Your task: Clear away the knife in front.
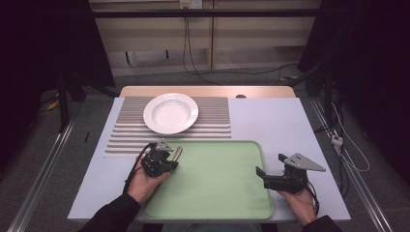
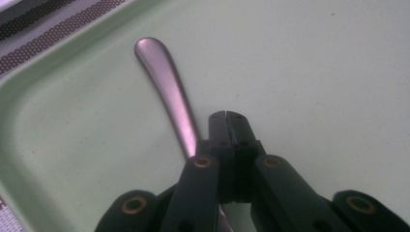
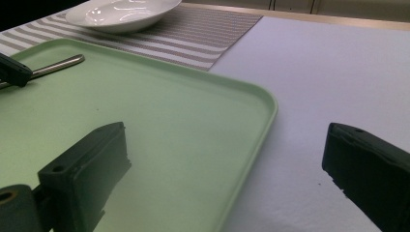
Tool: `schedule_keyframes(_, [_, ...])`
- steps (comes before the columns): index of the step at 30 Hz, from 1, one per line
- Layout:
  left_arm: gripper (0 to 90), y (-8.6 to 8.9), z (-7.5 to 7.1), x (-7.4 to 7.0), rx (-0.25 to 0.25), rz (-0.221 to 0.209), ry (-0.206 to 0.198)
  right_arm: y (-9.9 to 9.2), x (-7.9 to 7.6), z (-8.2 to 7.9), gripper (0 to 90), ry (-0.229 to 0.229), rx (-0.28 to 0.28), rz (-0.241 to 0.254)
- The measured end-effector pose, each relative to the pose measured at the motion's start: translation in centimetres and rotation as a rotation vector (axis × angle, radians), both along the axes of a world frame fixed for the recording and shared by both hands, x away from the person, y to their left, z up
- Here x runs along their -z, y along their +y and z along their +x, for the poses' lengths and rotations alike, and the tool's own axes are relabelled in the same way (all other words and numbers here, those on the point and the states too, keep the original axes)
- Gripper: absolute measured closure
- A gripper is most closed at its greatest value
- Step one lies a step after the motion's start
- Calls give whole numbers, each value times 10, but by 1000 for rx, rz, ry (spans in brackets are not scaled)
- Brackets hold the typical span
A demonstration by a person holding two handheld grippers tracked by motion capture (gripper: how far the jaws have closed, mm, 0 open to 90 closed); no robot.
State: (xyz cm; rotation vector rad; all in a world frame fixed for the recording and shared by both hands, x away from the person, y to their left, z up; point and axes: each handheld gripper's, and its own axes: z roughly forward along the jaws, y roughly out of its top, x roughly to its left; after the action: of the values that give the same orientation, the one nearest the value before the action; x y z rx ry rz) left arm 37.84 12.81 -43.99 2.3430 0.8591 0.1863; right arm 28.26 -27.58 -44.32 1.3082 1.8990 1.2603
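Status: pick-up of the metal utensil (image 2: 167, 84) is in hand; transfer has not started.

Left gripper (image 1: 170, 159): positioned over the far left corner of the green tray (image 1: 217, 193). In the left gripper view the jaws stand fully together, tips touching. The utensil handle runs along the left side of the jaws and passes under the gripper body. Whether the jaws actually pinch the utensil lower down cannot be told; its working end is hidden beneath the gripper.

Utensil: lies inside the tray, close to its far left corner, handle end pointing toward the far rim. It appears to rest on the tray floor, not lifted.

Right gripper (image 1: 263, 175): held at the right edge of the tray, jaws spread wide, nothing between them. One jaw stands over the tray, the other over the bare worktop (image 1: 270, 121).

White plate (image 1: 170, 112): sits on the striped mat (image 1: 212, 121) at the far side of the worktop, beyond the tray. It carries nothing.

Judgement: early stage. Remaining work probably consists of securing the utensil, lifting it clear of the tray rim, and setting it down, likely at the plate.
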Motion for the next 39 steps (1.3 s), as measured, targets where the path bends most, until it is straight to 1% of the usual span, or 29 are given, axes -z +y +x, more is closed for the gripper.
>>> schedule_keyframes(4, [900,2,-1,-1,-18,23,-13,0,0,0,23,-2,-3,0])
schedule_keyframes(6, [900,4,0,-1,-30,19,-11,0,0,1,23,-3,-7,-2])
schedule_keyframes(8, [900,5,0,-1,-29,20,-8,0,0,1,23,-3,-9,-1])
schedule_keyframes(10, [900,6,0,-1,-36,23,-9,0,0,1,22,-4,-10,-2])
schedule_keyframes(11, [900,6,-1,-1,-47,32,-14,1,0,1,23,-2,-10,-2])
schedule_keyframes(12, [900,8,0,-2,-36,27,-4,1,0,1,23,-2,-9,-2])
schedule_keyframes(18, [900,11,-1,-3,-51,50,-2,0,0,2,23,2,0,2])
schedule_keyframes(20, [900,14,0,-3,-55,44,7,1,0,2,23,-1,-5,0])
schedule_keyframes(21, [900,15,0,-3,-61,44,6,1,0,2,23,-1,-5,0])
schedule_keyframes(23, [900,18,0,-4,-59,51,11,1,0,2,22,1,-4,0])
schedule_keyframes(25, [900,20,-2,-3,-73,50,9,0,0,2,23,1,-3,0])
schedule_keyframes(26, [900,22,-2,-4,-69,56,5,1,0,2,23,1,-4,0])
schedule_keyframes(27, [900,24,-3,-3,-79,47,9,1,0,2,22,0,-4,0])
schedule_keyframes(29, [900,29,-3,-4,-84,53,10,1,0,2,23,1,-3,0])
schedule_keyframes(32, [900,37,-2,-3,-105,25,25,1,0,2,23,0,-4,0])
schedule_keyframes(34, [900,38,-2,-2,-110,17,30,1,0,2,23,-1,-5,-2])
schedule_keyframes(36, [900,38,-3,-3,-101,32,21,1,0,3,23,-1,-5,-3])
schedule_keyframes(39, [900,38,-3,-3,-103,24,26,1,0,3,23,-2,-7,-3])
